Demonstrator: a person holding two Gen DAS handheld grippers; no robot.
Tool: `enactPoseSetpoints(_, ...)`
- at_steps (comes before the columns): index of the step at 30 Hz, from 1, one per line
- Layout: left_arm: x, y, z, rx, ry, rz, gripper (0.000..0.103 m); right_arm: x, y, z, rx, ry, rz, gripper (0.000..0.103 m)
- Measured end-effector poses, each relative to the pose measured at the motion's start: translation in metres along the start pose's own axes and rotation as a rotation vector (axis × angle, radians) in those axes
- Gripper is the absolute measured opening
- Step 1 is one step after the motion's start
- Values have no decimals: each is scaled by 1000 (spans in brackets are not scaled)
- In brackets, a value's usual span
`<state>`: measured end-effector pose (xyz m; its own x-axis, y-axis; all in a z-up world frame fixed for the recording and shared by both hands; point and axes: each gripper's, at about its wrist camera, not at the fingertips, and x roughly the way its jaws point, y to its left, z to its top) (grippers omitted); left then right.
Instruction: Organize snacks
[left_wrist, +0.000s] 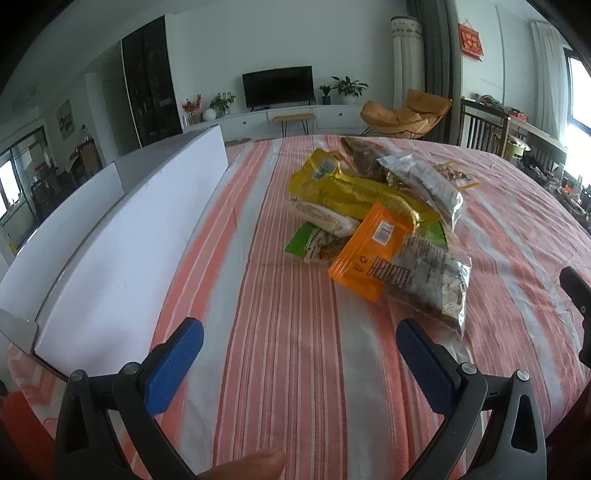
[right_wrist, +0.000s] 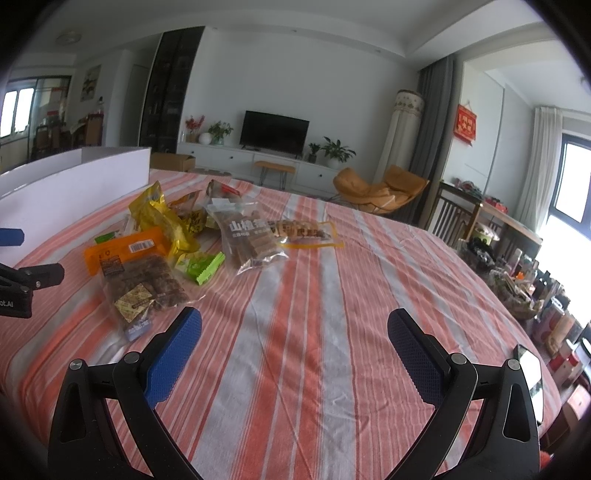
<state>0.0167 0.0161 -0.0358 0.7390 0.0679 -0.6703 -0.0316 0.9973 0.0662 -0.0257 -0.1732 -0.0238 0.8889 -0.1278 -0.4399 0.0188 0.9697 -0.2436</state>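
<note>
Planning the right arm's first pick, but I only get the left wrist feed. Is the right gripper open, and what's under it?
Observer: Right gripper is open and empty, over bare striped tablecloth; the snack pile lies to its left.
Operator: Closest snack to it?
Observer: The orange-topped clear bag of dark snacks, at the pile's near end.
Operator: Anything on its right?
Observer: A flat phone-like slab at the table's right edge; can't tell more.
</note>
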Motion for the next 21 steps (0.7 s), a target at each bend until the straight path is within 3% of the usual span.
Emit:
enactPoseSetpoints(18,27,11,-9,-42,146,-37,103,4,-11,1,28,47,21,102)
enactPoseSetpoints(21,34,12,-11,-39,177,-41,103,13,-18,4,81,102,89,102)
